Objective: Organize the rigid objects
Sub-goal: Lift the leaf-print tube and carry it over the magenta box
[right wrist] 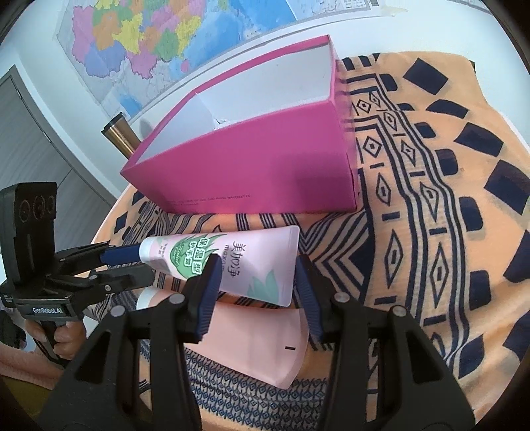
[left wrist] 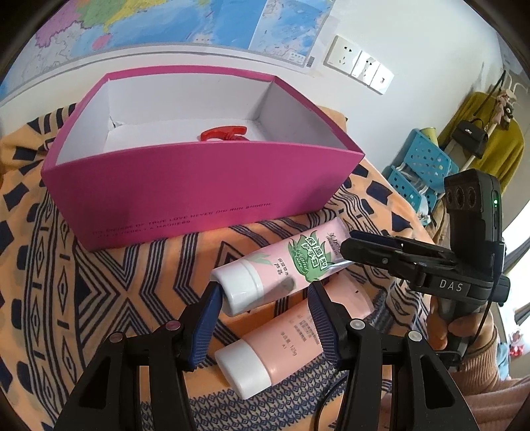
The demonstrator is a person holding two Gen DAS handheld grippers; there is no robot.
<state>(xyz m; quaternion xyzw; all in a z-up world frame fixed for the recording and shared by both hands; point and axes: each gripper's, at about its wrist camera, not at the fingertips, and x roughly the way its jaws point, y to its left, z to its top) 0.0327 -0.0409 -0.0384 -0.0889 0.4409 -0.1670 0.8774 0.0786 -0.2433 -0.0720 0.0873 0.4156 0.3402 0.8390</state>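
Observation:
A pink tube with green leaf print (left wrist: 281, 265) (right wrist: 232, 262) lies on the patterned cloth in front of an open magenta box (left wrist: 198, 185) (right wrist: 258, 172). A plain peach tube (left wrist: 291, 344) (right wrist: 255, 341) lies beside it, nearer the cameras. My left gripper (left wrist: 265, 318) (right wrist: 126, 262) is open, straddling the white cap end of the leaf tube. My right gripper (right wrist: 255, 288) (left wrist: 351, 245) is open around the leaf tube's flat crimped end. A red-topped item (left wrist: 223, 133) lies inside the box.
An orange and navy patterned cloth (right wrist: 430, 199) covers the table. A metal cylinder (right wrist: 121, 136) stands behind the box. A map hangs on the wall (left wrist: 198, 23). Blue plastic crates (left wrist: 420, 165) stand off to the right of the table.

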